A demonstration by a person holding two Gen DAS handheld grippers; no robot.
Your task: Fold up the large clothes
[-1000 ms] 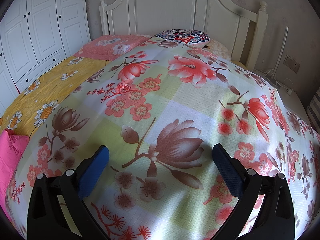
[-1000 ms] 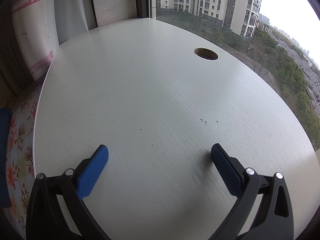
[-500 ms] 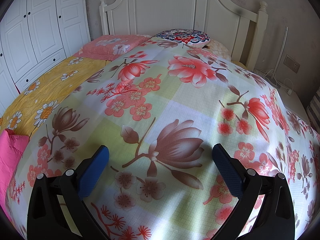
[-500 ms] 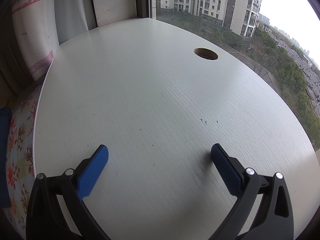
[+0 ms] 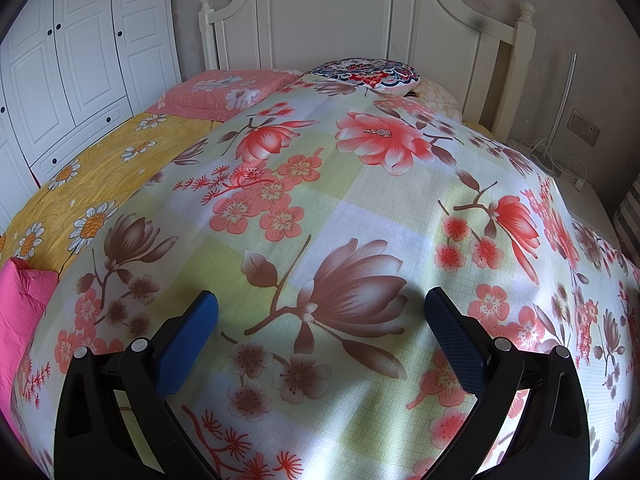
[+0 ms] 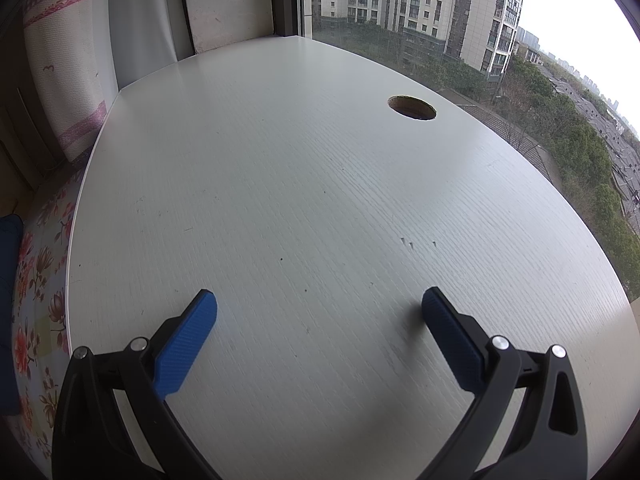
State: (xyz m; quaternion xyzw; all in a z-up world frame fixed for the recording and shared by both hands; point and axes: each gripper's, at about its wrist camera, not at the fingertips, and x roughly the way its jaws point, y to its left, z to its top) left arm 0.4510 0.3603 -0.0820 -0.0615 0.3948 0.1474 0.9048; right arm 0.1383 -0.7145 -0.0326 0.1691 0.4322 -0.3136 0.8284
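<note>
My left gripper (image 5: pixel 320 308) is open and empty, its blue pads spread wide just above a flowered cover (image 5: pixel 360 208) that lies over the bed. A bright pink padded garment (image 5: pixel 20 308) shows at the far left edge of the bed. My right gripper (image 6: pixel 318 308) is open and empty above a white desk (image 6: pixel 300 184) by the window. A dark blue piece of cloth (image 6: pixel 8 232) shows at the left edge of the right wrist view, mostly cut off.
A yellow daisy sheet (image 5: pixel 92 172), a pink pillow (image 5: pixel 224 92) and a patterned round cushion (image 5: pixel 366 74) lie toward the white headboard (image 5: pixel 340 12). A white wardrobe (image 5: pixel 72 60) stands left. The desk has a round cable hole (image 6: pixel 412 107); a window (image 6: pixel 440 20) lies beyond.
</note>
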